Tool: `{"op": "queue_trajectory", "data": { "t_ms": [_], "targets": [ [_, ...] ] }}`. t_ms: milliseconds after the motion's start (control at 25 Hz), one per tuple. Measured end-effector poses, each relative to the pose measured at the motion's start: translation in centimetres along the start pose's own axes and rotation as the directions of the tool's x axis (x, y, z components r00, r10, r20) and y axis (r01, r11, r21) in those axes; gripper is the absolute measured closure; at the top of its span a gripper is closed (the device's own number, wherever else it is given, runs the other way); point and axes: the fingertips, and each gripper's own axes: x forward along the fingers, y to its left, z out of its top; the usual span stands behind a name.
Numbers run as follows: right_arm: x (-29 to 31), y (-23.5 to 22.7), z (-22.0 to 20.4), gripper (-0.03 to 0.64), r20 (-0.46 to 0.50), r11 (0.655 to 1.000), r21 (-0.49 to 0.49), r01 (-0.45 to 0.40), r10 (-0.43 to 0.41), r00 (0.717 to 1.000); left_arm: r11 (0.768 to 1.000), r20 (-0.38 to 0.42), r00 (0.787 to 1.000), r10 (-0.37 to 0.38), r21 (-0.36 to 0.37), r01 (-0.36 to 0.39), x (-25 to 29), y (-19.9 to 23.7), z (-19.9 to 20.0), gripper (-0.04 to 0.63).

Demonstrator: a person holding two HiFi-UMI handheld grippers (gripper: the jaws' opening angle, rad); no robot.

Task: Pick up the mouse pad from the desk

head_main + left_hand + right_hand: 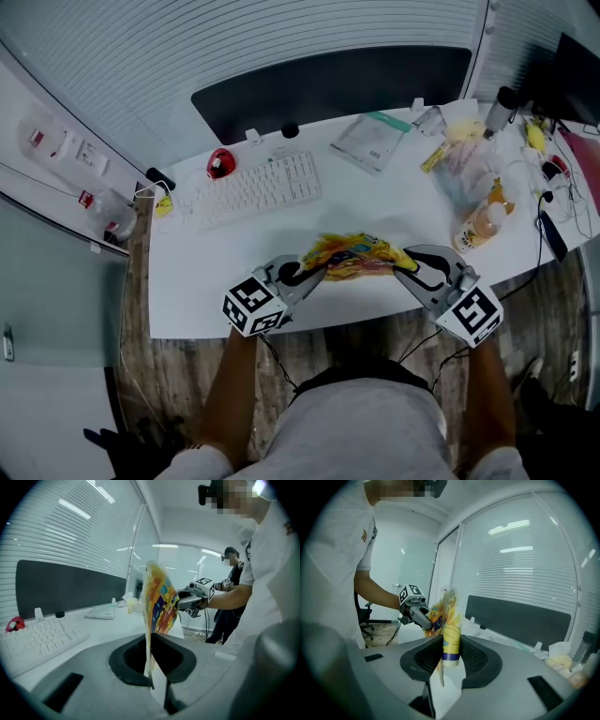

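The mouse pad is a thin, bendy sheet printed in yellow, orange and blue. It hangs above the front of the white desk, stretched between both grippers. My left gripper is shut on its left edge, and my right gripper is shut on its right edge. In the left gripper view the mouse pad stands on edge between the closed jaws of my left gripper, with the right gripper at its far end. In the right gripper view the mouse pad is pinched in my right gripper.
A white keyboard and a red object lie at the back left of the desk. A clear pouch, plastic bags and a bottle of orange liquid crowd the right side. A dark partition runs behind the desk.
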Motion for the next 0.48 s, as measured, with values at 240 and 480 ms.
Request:
{"op": "queue_trajectory", "data": {
  "t_ms": [240, 480],
  "targets": [
    [-0.4, -0.4, 1.2, 0.463, 0.012, 0.997, -0.048, 0.064, -0.064, 0.998, 0.999, 0.056, 0.998, 0.012, 0.034, -0.014, -2.2, -1.5, 1.8, 0.572],
    [-1.6, -2.2, 2.7, 0.389, 0.112, 0.989, 0.047, 0.142, -0.147, 0.983, 0.997, 0.067, 0.998, 0.007, 0.08, -0.013, -3.4, -2.9, 2.9, 0.572]
  ]
}}
